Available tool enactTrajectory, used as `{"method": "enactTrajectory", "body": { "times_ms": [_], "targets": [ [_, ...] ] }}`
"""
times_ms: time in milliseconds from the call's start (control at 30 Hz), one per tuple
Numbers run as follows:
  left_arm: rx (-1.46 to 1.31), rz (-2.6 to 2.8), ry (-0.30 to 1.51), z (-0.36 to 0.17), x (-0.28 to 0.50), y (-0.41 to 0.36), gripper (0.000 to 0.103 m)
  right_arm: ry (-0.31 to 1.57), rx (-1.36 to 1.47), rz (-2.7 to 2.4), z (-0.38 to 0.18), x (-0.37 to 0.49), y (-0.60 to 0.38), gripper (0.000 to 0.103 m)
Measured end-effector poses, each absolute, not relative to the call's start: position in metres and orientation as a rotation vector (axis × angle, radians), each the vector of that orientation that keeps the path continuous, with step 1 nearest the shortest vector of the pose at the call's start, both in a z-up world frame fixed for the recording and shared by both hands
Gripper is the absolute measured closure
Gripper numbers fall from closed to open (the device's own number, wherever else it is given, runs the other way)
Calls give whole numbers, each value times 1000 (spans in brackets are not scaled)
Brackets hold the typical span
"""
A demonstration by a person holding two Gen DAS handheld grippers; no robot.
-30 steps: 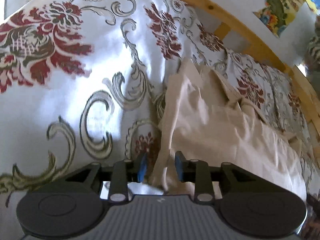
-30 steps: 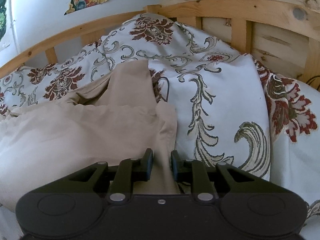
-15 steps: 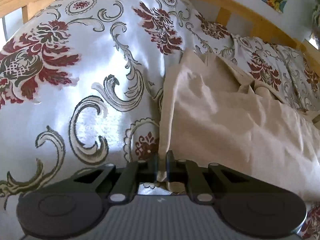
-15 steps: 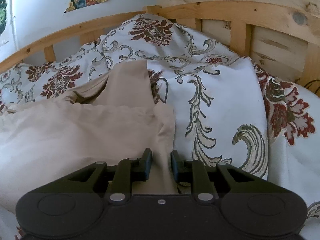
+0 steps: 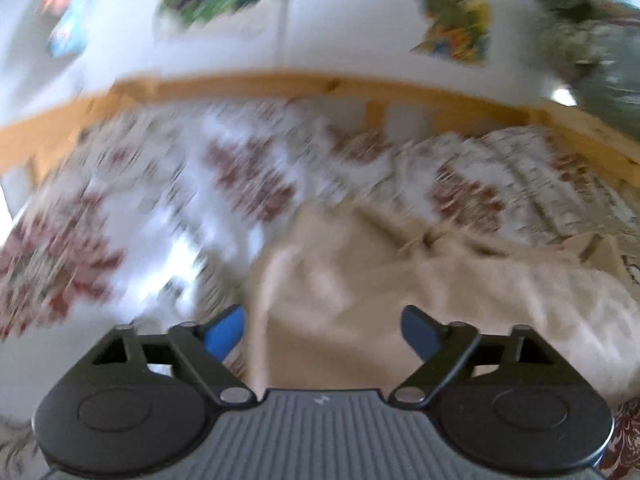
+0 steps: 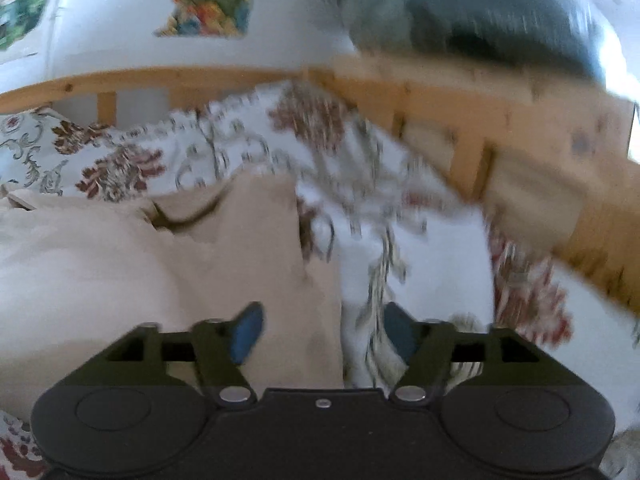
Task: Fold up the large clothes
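A large beige garment (image 5: 400, 288) lies crumpled on a floral bedspread (image 5: 168, 208). My left gripper (image 5: 322, 334) is open above the garment's left edge, its blue-padded fingers spread wide with nothing between them. In the right wrist view the same beige garment (image 6: 160, 256) fills the left half. My right gripper (image 6: 322, 332) is open over the garment's right edge, holding nothing. Both views are blurred by motion.
A wooden bed rail (image 5: 280, 84) runs behind the bedspread, also in the right wrist view (image 6: 500, 120). Colourful pictures (image 5: 452, 12) hang on the white wall. A dark grey bundle (image 6: 480, 12) sits on the rail at the upper right.
Both grippers were shut on the garment's edges and have opened, letting the cloth go. Both have tilted up and pulled back, so the wall now shows.
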State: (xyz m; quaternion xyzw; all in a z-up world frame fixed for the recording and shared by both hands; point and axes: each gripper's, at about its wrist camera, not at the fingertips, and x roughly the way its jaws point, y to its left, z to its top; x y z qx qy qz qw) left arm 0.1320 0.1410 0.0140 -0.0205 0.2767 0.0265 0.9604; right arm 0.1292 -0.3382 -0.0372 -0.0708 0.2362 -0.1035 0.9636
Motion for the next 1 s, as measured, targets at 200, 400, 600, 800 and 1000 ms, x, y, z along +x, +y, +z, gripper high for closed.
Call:
{"method": "enactTrajectory", "body": {
  "times_ms": [200, 400, 600, 800, 1000],
  "targets": [
    [-9, -17, 501, 4, 187, 57, 11, 259, -276, -120, -13, 125, -285, 1],
    [29, -14, 459, -14, 251, 18, 11, 250, -269, 20, -15, 193, -216, 1],
    [-60, 57, 649, -64, 293, 27, 4, 456, -441, 19, -57, 250, -175, 1],
    [-170, 62, 648, -83, 293, 41, 0, 508, -401, 3, -79, 265, -177, 1],
    [-241, 16, 634, -63, 273, 57, 4, 475, -381, 12, -75, 252, -177, 1]
  ]
}}
